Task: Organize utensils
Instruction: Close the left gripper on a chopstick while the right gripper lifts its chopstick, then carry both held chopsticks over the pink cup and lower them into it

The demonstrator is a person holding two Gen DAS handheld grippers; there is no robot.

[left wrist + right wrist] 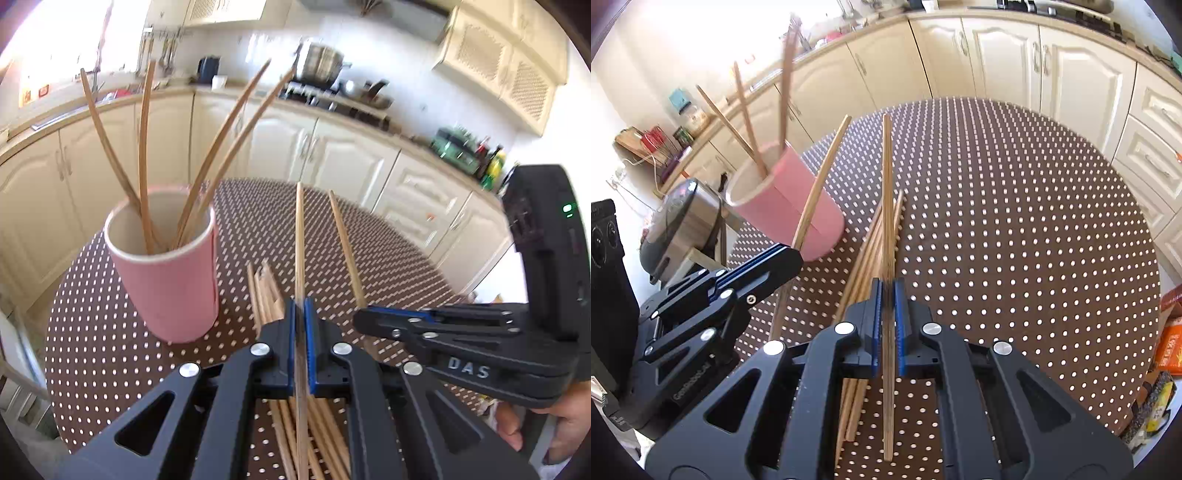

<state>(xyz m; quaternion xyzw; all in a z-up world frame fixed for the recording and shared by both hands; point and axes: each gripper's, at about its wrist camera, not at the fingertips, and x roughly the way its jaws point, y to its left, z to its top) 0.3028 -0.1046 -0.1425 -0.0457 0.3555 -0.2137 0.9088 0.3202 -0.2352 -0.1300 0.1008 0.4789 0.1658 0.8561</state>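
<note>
Wood: one chopstick [300,236] clamped in left gripper [300,314], tip forward and clear of the pile.
Right gripper [888,295]: clamped on a second chopstick [886,192].
Pile [871,251]: rest flat on tabletop [1015,240], under both grippers.
Cup [166,273]: pink, upright, left of pile, four sticks leaning inside.
Step, likely: carry to cup.
Tip: one at a time, stick steep, over rim, clear of leaning sticks, then release.
</note>
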